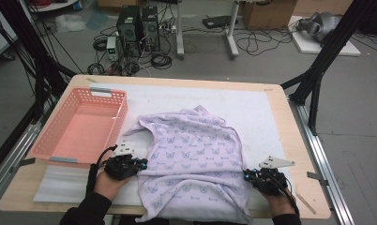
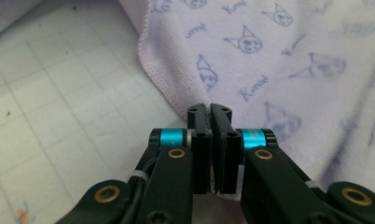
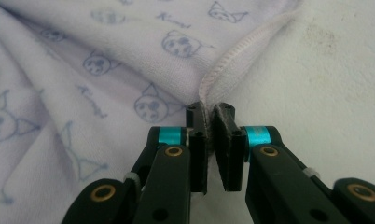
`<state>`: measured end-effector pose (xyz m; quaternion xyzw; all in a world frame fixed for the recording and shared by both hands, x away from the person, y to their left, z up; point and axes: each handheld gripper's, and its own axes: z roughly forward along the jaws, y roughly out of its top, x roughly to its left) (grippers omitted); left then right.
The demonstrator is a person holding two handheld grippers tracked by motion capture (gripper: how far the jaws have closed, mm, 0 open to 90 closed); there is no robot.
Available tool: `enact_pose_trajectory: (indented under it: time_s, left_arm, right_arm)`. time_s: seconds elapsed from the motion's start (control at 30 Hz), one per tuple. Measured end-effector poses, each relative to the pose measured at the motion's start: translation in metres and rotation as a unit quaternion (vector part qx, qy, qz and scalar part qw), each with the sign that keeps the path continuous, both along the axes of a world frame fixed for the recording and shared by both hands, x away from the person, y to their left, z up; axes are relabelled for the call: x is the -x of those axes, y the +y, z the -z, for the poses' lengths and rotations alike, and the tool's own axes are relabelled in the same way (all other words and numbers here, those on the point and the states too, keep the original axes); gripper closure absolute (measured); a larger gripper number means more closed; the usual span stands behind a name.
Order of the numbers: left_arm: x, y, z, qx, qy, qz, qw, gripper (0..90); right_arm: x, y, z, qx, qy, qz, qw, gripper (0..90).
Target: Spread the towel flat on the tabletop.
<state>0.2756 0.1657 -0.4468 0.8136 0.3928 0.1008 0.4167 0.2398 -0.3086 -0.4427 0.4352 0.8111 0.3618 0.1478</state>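
The lilac terry towel printed with small cat faces (image 1: 193,157) is lying crumpled across the near middle of the white padded surface (image 1: 257,108), right of the empty pink plastic basket (image 1: 79,126). The left gripper (image 2: 210,112) is pinching the towel's left hem between closed fingers; the right gripper (image 3: 209,112) is clamping the right hem likewise. Both bites are looking shallow, so a hem may be slipping free on lifting.
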Motion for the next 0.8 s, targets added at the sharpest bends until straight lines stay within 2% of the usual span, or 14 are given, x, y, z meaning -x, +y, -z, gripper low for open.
enact_pose_trajectory:
  time_s: [0.17,0.3,0.37,0.4,0.43,0.5,0.53,0.57,0.6,0.63,0.7,0.73,0.77,0.8]
  left_arm:
    - [0.01,0.002,-0.002,0.007,0.006,0.007,0.9999,86.6]
    - [0.018,0.004,-0.003,0.004,0.014,0.023,0.9996,86.6]
    - [0.022,0.003,-0.004,0.011,0.024,0.031,0.9992,85.7]
    - [0.023,0.003,-0.006,0.012,0.02,0.03,0.9993,85.7]
    - [0.023,0.002,-0.007,0.017,0.01,0.02,0.9996,73.2]
    - [0.018,0.002,-0.01,0.029,-0.007,0.002,0.9996,58.6]
    - [0.015,0.001,-0.011,0.039,-0.015,-0.01,0.9991,58.6]
    - [0.011,0.001,-0.012,0.045,-0.019,-0.018,0.9986,52.4]
    - [0.006,0.001,-0.012,0.048,-0.021,-0.027,0.9983,52.4]
    - [-0.004,-0.001,-0.011,0.055,-0.021,-0.05,0.997,47.1]
    - [-0.009,-0.002,-0.011,0.057,-0.022,-0.057,0.9965,42.7]
    - [-0.013,-0.004,-0.01,0.057,-0.024,-0.064,0.996,42.7]
    - [-0.018,-0.005,-0.008,0.054,-0.026,-0.066,0.996,42.5]
    - [-0.025,-0.005,-0.007,0.051,-0.023,-0.068,0.9961,42.5]
  right_arm:
    - [0.011,-0.004,-0.002,0.004,0.01,-0.006,0.9999,84.4]
    - [0.024,-0.007,-0.004,0.012,0.015,-0.013,0.9997,84.4]
    - [0.034,-0.011,-0.005,0.003,0.028,-0.014,0.9995,83.8]
    - [0.034,-0.011,-0.005,0.003,0.028,-0.014,0.9995,83.8]
    - [0.035,-0.01,-0.007,0.001,0.02,-0.012,0.9997,78.1]
    - [0.031,-0.01,-0.009,-0.01,0.013,0.001,0.9999,64.8]
    - [0.031,-0.01,-0.009,-0.01,0.013,0.001,0.9999,64.8]
    - [0.027,-0.01,-0.01,-0.015,0.01,0.009,0.9998,59.9]
    - [0.023,-0.009,-0.011,-0.017,0.006,0.013,0.9997,57.1]
    - [0.014,-0.004,-0.013,-0.011,-0.007,0.02,0.9997,52.1]
    - [0.001,0.002,-0.015,-0.008,-0.021,0.026,0.9994,48.9]
    - [0.001,0.002,-0.015,-0.008,-0.021,0.026,0.9994,48.9]
    - [-0.014,0.009,-0.017,-0.006,-0.03,0.033,0.999,47.0]
    - [-0.014,0.009,-0.017,-0.006,-0.03,0.033,0.999,47.0]
